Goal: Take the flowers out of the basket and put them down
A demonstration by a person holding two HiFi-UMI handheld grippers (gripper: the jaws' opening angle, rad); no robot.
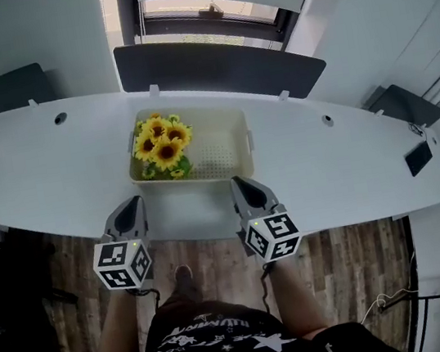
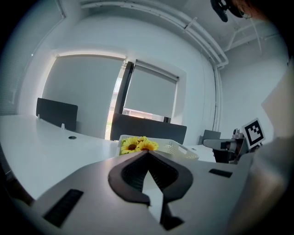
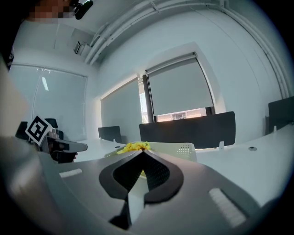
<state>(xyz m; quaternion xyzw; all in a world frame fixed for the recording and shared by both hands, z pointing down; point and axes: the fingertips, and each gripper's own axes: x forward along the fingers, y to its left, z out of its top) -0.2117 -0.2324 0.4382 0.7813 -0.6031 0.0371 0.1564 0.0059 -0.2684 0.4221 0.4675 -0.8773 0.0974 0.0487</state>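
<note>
Flowers (image 1: 163, 145) sit in the left end of a white basket (image 1: 227, 141) on a desk (image 1: 53, 168). Just in front of the basket, the left gripper (image 1: 132, 203) and right gripper (image 1: 243, 184) hover, fingers pressed together on nothing.

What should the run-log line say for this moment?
phase: pick not begun | flowers: in basket, left end | left tool: shut, empty, short of basket | right tool: shut, empty

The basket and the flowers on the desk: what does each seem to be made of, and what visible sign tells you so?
Basket: probably moulded plastic, cream, matte; rows of small regular holes in its floor and walls.
Flowers: sunflowers, possibly artificial fabric or plastic, given uniform bright petals; real ones cannot be excluded.
</note>
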